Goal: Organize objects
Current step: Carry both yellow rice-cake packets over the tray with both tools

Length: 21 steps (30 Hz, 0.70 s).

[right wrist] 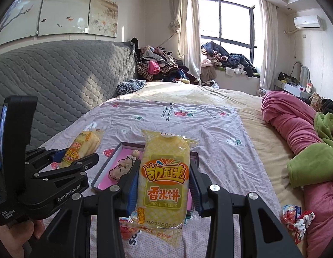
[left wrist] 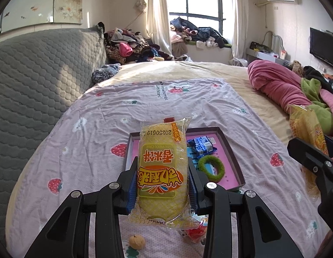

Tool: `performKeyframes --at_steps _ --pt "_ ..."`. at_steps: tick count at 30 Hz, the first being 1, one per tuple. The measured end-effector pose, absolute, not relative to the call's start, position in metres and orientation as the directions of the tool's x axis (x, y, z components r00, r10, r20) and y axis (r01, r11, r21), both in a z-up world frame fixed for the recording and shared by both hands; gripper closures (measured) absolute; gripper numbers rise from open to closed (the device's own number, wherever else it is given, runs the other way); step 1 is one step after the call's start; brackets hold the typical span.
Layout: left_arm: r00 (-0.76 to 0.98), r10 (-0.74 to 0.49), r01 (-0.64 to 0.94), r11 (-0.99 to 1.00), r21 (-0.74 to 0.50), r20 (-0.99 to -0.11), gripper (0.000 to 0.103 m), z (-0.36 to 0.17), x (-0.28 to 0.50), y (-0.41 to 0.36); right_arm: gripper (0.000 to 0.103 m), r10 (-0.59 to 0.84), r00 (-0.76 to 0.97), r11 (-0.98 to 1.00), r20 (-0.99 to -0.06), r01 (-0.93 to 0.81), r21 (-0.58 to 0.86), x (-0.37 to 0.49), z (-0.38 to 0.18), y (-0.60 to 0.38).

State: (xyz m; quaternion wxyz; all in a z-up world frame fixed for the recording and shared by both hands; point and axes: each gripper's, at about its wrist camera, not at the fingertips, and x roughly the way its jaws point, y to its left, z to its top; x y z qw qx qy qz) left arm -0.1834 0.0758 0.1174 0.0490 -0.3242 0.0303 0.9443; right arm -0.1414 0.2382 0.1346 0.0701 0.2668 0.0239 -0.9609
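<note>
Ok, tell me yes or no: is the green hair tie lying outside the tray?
No: in the left wrist view the green hair tie lies inside the tray, beside a blue packet.

Sheet [left wrist: 127, 107] beyond the tray [left wrist: 235, 150] is bare and open up to the headboard [left wrist: 41, 81] on the left. Right side blocked by the pink blanket [left wrist: 276, 83] heap. Tray floor partly taken: blue packet [left wrist: 201, 145] and green ring [left wrist: 211, 167] to the right, beige toys [right wrist: 123, 167] at left, pink floor free between.

Rice-cake packet [left wrist: 162, 163] clamped in left tool [left wrist: 162, 185]
</note>
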Motion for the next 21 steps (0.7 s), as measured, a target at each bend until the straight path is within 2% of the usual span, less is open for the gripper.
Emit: performKeyframes --at_steps 21 --pt "-0.754 0.058 -0.1 -0.995 0.027 -0.655 0.063 0.08 -0.239 0.07 0.062 -0.1 -0.819 -0.99 -0.565 0.14 -0.028 -0.205 0.104 0.241"
